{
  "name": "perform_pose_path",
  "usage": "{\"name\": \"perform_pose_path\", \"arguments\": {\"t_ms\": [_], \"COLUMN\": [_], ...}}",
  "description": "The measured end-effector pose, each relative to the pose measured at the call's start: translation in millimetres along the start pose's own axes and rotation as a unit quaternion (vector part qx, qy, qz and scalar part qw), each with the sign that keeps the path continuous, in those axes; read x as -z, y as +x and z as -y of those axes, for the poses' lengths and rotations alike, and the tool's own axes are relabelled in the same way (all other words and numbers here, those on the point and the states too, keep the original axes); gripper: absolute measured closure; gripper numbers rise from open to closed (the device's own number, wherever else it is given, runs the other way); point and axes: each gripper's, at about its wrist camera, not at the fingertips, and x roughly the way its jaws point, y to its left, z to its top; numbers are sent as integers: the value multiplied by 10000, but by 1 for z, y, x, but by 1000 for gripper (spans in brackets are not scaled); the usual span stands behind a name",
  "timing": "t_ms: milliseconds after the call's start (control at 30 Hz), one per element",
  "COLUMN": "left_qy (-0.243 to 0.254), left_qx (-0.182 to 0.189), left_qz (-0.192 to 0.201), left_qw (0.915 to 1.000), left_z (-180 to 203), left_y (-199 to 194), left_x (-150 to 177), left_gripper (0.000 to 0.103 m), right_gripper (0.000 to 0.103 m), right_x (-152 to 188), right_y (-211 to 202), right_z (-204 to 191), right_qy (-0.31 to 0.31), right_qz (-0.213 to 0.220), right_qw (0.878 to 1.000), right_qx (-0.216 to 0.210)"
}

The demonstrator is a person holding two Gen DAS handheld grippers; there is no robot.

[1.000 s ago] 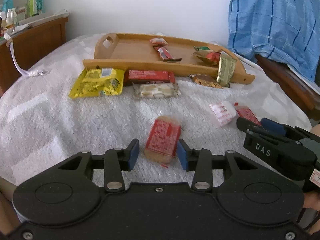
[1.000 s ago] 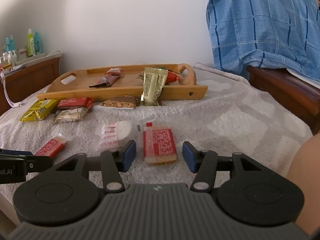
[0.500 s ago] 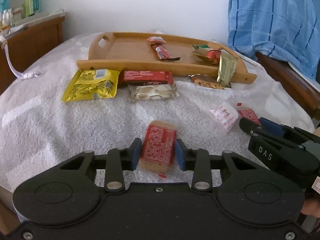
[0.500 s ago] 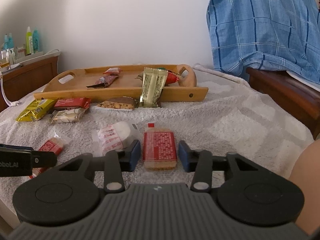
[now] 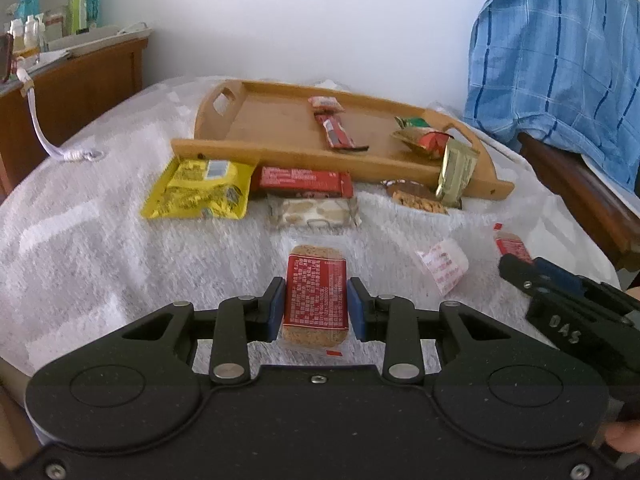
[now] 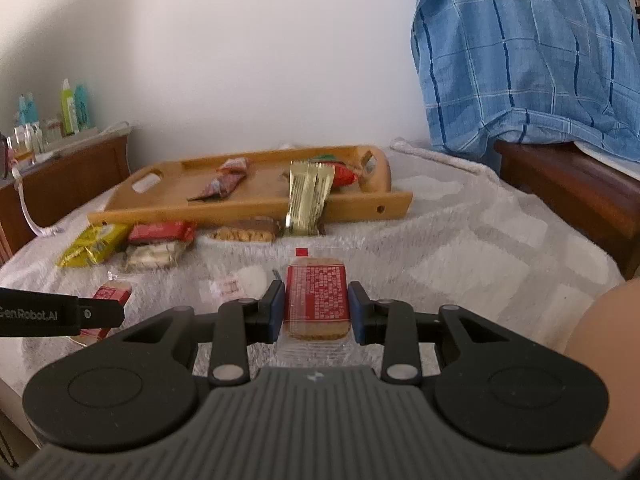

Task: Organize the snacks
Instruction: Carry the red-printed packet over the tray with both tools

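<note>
My left gripper (image 5: 316,304) is shut on a red-labelled biscuit pack (image 5: 316,294), lifted a little off the white towel. My right gripper (image 6: 316,306) is shut on a second red-labelled biscuit pack (image 6: 316,298), also raised. The wooden tray (image 5: 280,128) lies at the back, holding a few small wrappers (image 5: 334,130). A gold packet (image 5: 456,168) leans on its front rim. In front of the tray lie a yellow bag (image 5: 196,190), a red bar (image 5: 304,178), a nougat pack (image 5: 312,210) and a peanut bar (image 5: 416,198). A white-red pack (image 5: 442,264) lies between the grippers.
A wooden sideboard (image 5: 76,80) with bottles stands at the left. A blue checked cloth (image 5: 560,52) hangs over a wooden chair (image 5: 580,196) at the right. A white cord (image 5: 60,144) trails onto the towel. The towel's front edge is just below both grippers.
Both grippers closed from open onto their red biscuit packs and lifted them slightly. Both views rose and shifted toward the tray.
</note>
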Motion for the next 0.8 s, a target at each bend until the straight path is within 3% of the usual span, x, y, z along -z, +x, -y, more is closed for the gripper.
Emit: {"name": "perform_pose_path", "arguments": {"t_ms": [367,800], "left_qy": [53,-28], "left_qx": [-157,-23], "left_qz": [36,343], "left_qw": [9999,9994], "left_z": [-2,-20], "left_y": [-1,14], "left_x": [-35,-116], "left_gripper": [72,72], "right_gripper": [65,65], "right_x": [-25,-90], "right_y": [-8,23], "right_z": [23,53], "right_qy": [298,681], "right_qz": [61,104], "right_qw": [9995,9976], "right_qx": [53,-68]}}
